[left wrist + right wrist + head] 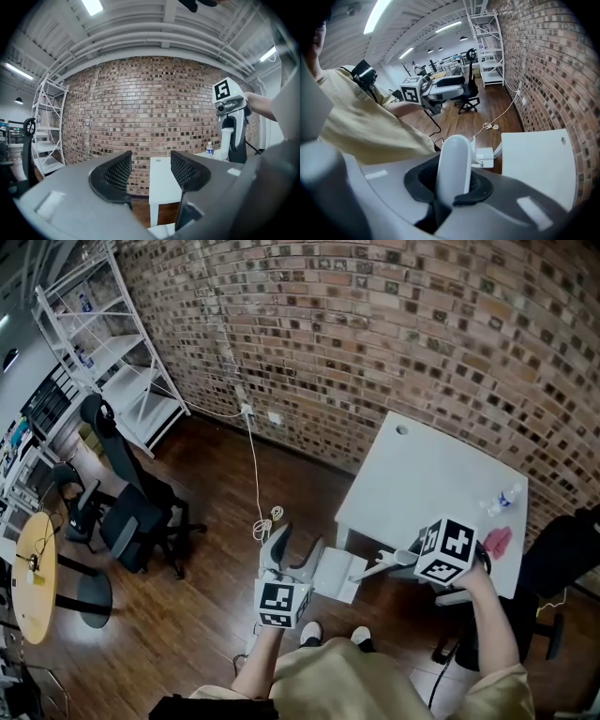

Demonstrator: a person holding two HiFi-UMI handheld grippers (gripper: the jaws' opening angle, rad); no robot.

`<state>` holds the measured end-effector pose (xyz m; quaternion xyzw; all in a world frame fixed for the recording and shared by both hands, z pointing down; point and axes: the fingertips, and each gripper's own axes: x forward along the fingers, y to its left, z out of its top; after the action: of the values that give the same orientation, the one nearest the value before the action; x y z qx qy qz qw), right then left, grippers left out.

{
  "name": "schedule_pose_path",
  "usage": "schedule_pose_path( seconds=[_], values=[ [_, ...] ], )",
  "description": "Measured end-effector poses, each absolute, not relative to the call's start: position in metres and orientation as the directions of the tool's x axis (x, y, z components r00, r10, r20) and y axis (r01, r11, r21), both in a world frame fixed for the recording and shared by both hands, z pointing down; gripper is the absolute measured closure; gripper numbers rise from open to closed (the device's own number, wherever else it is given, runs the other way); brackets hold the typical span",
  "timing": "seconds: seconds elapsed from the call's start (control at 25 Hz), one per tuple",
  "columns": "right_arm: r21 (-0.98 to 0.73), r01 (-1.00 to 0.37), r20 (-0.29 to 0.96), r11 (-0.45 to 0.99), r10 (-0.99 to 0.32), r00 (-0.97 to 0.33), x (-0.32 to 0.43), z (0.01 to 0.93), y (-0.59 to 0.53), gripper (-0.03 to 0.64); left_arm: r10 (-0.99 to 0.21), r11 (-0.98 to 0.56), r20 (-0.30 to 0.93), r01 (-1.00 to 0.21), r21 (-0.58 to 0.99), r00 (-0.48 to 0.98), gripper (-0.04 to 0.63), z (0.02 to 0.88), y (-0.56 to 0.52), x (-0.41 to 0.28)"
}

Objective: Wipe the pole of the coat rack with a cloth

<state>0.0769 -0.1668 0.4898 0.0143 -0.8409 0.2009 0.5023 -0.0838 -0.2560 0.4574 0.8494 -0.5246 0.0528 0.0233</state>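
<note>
Fingers [453, 168] of the right gripper [370, 571] are pressed together with nothing between them. They point left, away from the cloth [497, 540]. That pink cloth lies crumpled on the white table [422, 465] at its near right corner, just right of the right gripper's marker cube and close to the table's near edge.

The left gripper [293, 549] is held over the wood floor [216, 474] to the left of the table, well apart from the cloth. Its fingers [115, 176] stand apart and empty, aimed at the far brick wall [375, 334].

A water bottle [506, 498] stands just beyond the cloth, near the table's right edge. To the left and far side of the cloth the tabletop shows as open white surface up to the wall.

A black chair [562, 559] sits close against the table's right side. A white cable [265, 517] trails from the wall across the floor to the left of the table. Farther left are an office chair [131, 512] and a white shelf rack [112, 352], with open floor between them and the table.
</note>
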Motion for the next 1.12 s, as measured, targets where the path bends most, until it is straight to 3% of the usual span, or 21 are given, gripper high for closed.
schedule_pose_path(
  seconds=[1.12],
  values=[
    [-0.369, -0.358, 0.89, 0.858, 0.216, -0.401, 0.12, 0.649, -0.188, 0.601, -0.892, -0.432, 0.164, -0.902, -0.027, 0.422, 0.351, 0.476, -0.256, -0.086]
  ],
)
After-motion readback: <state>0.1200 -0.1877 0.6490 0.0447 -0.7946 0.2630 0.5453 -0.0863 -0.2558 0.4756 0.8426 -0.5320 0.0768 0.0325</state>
